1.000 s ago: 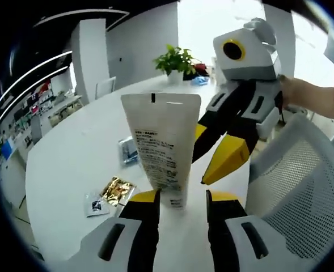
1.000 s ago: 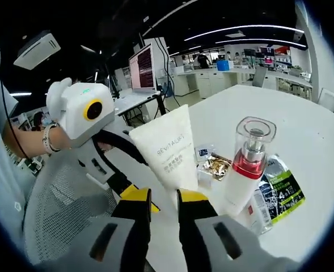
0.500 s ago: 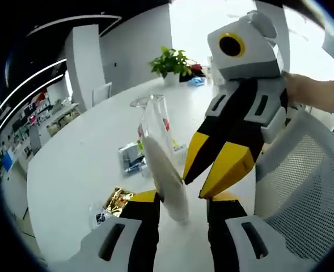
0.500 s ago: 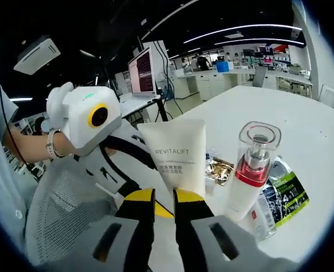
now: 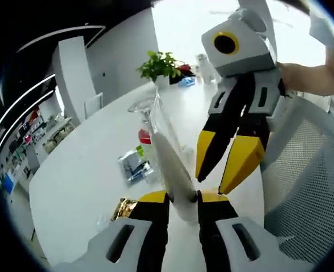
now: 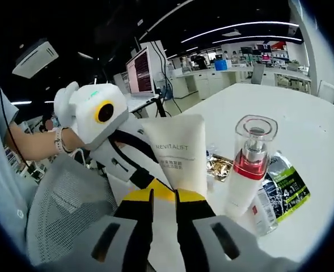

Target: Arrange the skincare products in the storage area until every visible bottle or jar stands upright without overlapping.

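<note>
a: where is the tube right now?

b: the white tube [image 6: 178,156] marked revitalift stands cap end down at the near edge of the white table [image 6: 280,110], beside a mesh chair [image 6: 59,209]. in the left gripper view the same tube [image 5: 172,164] shows edge-on, thin and leaning a little.

a: who has hold of it?

b: the left gripper [image 5: 182,196] has its yellow-tipped jaws pressed on the tube's lower end, one on each side. in the right gripper view the left gripper [image 6: 149,188] comes in from the left, held by a hand with a wristband.

a: and the right one?

b: the right gripper [image 6: 163,196] has its jaws drawn close just in front of the tube's base; i cannot tell whether they pinch it. in the left gripper view the right gripper [image 5: 220,173] hangs just beside the tube, jaws slightly apart.

a: anything else on the table?

b: a clear-capped pump bottle [image 6: 247,164] with a red collar stands upright just right of the tube. flat sachets lie by it: a green and black one [image 6: 286,187] and a gold one [image 6: 218,166]. a potted plant [image 5: 160,67] sits at the far end.
</note>
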Demonstrator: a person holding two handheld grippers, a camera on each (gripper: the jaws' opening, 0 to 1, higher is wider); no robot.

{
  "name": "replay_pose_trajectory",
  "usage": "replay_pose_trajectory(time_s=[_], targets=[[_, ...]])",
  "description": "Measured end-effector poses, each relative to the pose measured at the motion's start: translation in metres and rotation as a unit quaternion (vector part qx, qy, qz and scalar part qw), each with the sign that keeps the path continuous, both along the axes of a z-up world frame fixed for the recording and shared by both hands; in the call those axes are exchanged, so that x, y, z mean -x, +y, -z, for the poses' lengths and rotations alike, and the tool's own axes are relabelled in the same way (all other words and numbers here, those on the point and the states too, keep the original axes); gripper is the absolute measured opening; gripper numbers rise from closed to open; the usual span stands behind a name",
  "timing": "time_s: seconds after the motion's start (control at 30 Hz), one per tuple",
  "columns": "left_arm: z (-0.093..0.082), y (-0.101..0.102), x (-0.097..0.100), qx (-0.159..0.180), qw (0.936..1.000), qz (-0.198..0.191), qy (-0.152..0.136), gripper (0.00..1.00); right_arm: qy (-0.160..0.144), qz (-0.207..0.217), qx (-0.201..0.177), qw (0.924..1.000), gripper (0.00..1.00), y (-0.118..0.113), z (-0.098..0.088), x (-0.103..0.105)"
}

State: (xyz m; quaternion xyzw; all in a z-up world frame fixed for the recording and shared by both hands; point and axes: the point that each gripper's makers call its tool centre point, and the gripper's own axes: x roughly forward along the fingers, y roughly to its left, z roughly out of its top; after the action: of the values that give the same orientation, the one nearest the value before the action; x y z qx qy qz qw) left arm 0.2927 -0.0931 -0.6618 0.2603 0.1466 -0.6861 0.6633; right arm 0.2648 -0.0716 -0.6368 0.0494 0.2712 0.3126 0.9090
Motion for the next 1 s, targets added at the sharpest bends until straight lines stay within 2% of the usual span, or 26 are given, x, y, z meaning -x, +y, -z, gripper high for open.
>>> replay_pose_trajectory(time_s=[0.17, 0.5, 0.6, 0.77, 1.0], targets=[[0.0, 0.0, -0.002, 0.0, 0.9996, 0.023, 0.019, 0.14, 0.006, 0.014, 0.001, 0.9999, 0.16, -0.013, 0.002, 0.008], [0.0, -0.001, -0.018, 0.007, 0.9982, 0.056, 0.023, 0.12, -0.004, 0.058, -0.005, 0.9983, 0.16, -0.047, -0.008, 0.015], [-0.001, -0.002, -0.021, 0.006, 0.9977, 0.065, 0.019, 0.12, -0.01, 0.066, -0.003, 0.9978, 0.2, -0.059, -0.009, 0.011], [-0.001, -0.006, -0.027, 0.01, 0.9962, 0.085, 0.016, 0.12, -0.016, 0.07, 0.001, 0.9974, 0.23, -0.061, -0.013, 0.009], [-0.002, -0.013, -0.031, 0.016, 0.9912, 0.13, 0.015, 0.12, -0.03, 0.08, 0.023, 0.9961, 0.37, -0.069, -0.018, 0.006]])
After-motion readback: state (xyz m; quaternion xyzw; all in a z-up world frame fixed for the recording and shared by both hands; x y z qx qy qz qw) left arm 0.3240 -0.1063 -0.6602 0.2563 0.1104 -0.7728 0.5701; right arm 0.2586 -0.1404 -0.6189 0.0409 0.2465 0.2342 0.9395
